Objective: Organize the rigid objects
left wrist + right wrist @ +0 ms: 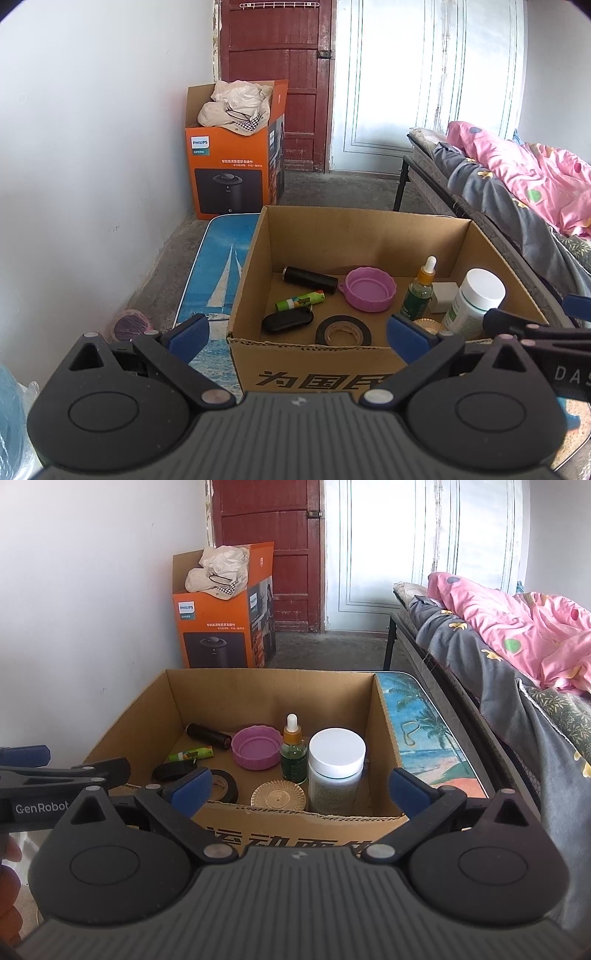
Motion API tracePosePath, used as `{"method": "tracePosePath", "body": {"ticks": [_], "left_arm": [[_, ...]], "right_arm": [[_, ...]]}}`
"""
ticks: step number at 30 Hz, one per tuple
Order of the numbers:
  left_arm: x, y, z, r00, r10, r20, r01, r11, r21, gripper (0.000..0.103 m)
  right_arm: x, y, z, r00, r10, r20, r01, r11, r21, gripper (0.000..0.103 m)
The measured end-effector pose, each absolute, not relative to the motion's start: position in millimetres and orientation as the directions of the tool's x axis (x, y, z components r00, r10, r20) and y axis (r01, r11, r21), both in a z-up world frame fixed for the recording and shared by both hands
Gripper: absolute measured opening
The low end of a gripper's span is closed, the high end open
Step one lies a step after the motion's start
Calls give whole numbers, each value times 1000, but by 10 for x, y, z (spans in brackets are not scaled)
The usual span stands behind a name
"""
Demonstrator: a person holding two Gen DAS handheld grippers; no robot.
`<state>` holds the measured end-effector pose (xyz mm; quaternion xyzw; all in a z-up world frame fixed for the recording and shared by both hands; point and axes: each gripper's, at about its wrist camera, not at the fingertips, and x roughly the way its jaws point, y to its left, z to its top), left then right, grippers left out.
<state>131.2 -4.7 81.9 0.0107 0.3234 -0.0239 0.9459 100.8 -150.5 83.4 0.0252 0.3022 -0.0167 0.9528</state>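
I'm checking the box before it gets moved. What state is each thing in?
Left gripper: open, empty.
Right gripper: open, empty.
Box: open-topped, on the table.
White-capped jar: upright, capped.
Dropper bottle: upright, capped.
Pink lid: lying hollow side up.
Tape roll: lying flat.
Black cylinder: on its side.
Green tube: on its side.
Gold disc: lying flat.

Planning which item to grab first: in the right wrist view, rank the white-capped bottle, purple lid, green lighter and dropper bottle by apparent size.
1. white-capped bottle, though it sits nearest the camera
2. purple lid
3. dropper bottle
4. green lighter

The lid and the dropper bottle look close; that order is unsure.
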Motion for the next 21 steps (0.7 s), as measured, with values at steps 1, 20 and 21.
{"method": "tracePosePath", "body": {"ticks": [1, 20, 21], "left_arm": [[1315, -41, 818, 788, -39, -614, 54, 999, 5, 102], [1339, -21, 836, 781, -52, -622, 67, 998, 1, 98], [1341, -22, 830, 781, -51, -622, 66, 998, 2, 98]], "right_arm": [[1009, -1510, 839, 817, -16, -576, 46, 998, 37, 102], [1049, -1525, 848, 813, -7, -583, 31, 999, 31, 102], [1046, -1522, 851, 812, -8, -584, 31, 999, 29, 102]]}}
